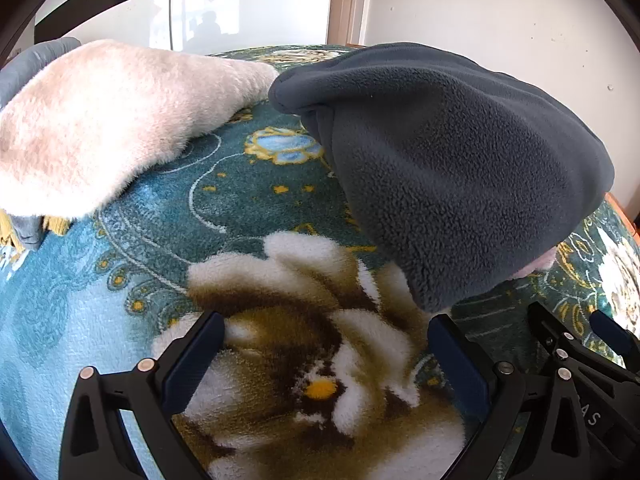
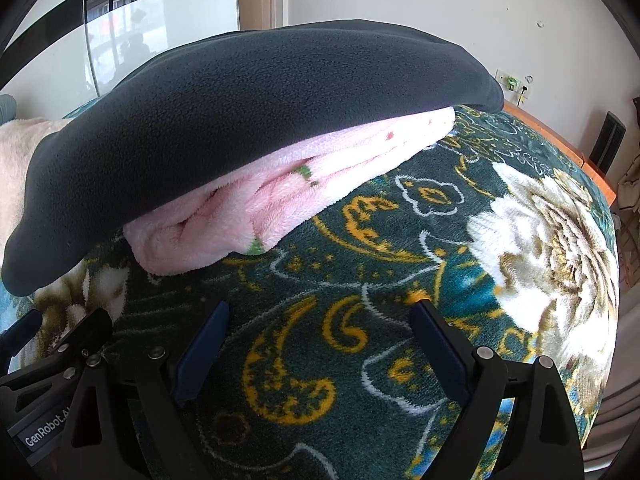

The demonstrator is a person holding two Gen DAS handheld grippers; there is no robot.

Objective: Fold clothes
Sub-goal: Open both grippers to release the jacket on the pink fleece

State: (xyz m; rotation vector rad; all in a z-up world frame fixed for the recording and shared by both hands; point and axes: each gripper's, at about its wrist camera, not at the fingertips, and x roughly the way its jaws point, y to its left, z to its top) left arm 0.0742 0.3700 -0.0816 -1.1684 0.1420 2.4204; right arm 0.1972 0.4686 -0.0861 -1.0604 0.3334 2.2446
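Observation:
A folded dark grey fleece garment lies on the flowered blanket, on top of a folded pink fleece garment; the grey one also shows in the right wrist view. A cream fluffy garment lies to the left. My left gripper is open and empty, low over the blanket just in front of the grey garment's near corner. My right gripper is open and empty, in front of the pink garment. The right gripper also shows at the right edge of the left wrist view.
The green and teal blanket covers a bed with a wooden edge at the right. A grey item lies behind the cream garment. A white wall and a glass partition stand behind the bed.

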